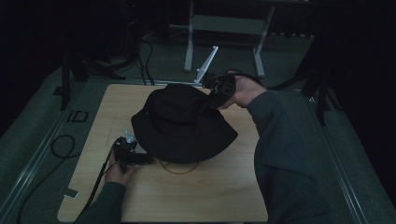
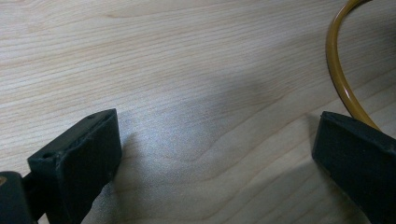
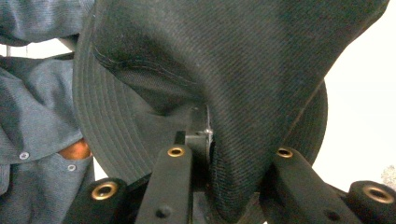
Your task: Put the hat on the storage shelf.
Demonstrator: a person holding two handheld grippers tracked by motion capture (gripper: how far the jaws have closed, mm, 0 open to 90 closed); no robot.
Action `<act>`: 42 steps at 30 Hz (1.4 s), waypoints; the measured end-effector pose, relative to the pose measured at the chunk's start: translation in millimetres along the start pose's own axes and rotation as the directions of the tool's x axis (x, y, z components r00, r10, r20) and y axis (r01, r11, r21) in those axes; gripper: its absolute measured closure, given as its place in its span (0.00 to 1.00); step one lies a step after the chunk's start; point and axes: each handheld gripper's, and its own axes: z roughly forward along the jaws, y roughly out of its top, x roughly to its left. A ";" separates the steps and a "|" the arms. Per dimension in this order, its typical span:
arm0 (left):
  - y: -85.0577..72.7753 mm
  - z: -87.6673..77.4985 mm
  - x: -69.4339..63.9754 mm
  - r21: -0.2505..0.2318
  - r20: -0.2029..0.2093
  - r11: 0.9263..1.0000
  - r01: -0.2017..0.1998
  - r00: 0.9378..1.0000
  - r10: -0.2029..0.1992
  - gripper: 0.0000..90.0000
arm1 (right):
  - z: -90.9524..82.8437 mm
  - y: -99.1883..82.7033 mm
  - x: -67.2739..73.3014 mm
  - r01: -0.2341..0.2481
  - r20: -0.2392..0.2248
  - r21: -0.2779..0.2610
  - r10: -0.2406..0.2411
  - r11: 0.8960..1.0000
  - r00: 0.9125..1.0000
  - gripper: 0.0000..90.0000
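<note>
A black bucket hat (image 1: 182, 123) lies on the light wooden table (image 1: 210, 196), crown up, brim spread wide. My right gripper (image 1: 212, 98) reaches in from the far right and is shut on a fold of the hat's crown. In the right gripper view the dark fabric (image 3: 233, 70) is bunched between the jaws of the right gripper (image 3: 229, 154). My left gripper (image 1: 144, 158) rests low on the table at the brim's near left edge. Its jaws stand wide apart over bare wood, so the left gripper (image 2: 215, 135) is open. A thin yellow ring (image 1: 180, 170) (image 2: 336, 70) pokes out from under the brim.
A grey sleeve (image 1: 280, 154) crosses the table's right side. Behind the table stand a metal frame (image 1: 224, 23) and a leaning white bar (image 1: 207, 63) on the carpet. Black cables (image 1: 63, 144) loop on the floor at the left.
</note>
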 end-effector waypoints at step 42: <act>0.0 -0.4 0.8 0.005 -0.004 1.000 0.003 1.000 -0.003 0.02 | 0.2 -10.2 5.2 -0.066 0.062 0.067 0.062 0.996 0.996 0.38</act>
